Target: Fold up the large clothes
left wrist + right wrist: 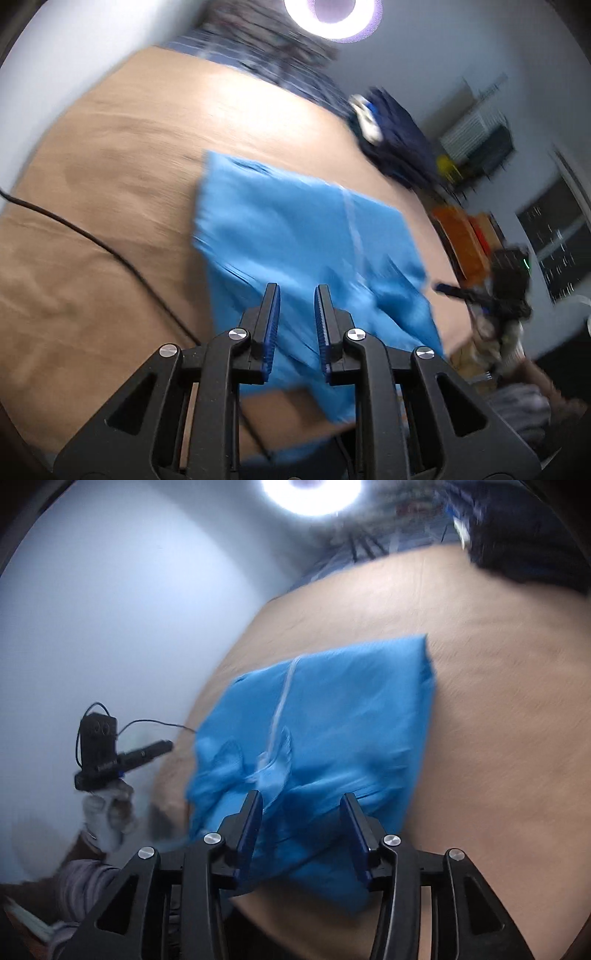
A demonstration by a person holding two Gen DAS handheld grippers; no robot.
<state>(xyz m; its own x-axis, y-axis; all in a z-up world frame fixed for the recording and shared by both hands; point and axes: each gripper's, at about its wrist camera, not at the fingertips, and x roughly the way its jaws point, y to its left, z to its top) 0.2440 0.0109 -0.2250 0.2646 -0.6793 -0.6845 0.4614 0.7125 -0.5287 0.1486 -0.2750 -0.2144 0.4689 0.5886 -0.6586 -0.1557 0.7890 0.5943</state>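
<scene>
A tan-covered worktop [110, 155] stood beneath a bright ring light [332, 14], with a dark heap of clothes [399, 140] at its far edge. The folded blue garment [295, 229] lay flat near the worktop's front edge, a pale stripe running along it. The left tool [296, 295] had its jaws narrowly parted above the cloth, pinching nothing, and the right tool [301, 805] stood spread wider over the same garment, also empty.

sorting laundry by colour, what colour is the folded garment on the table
Bright blue garment, clearest in the right wrist view.
</scene>
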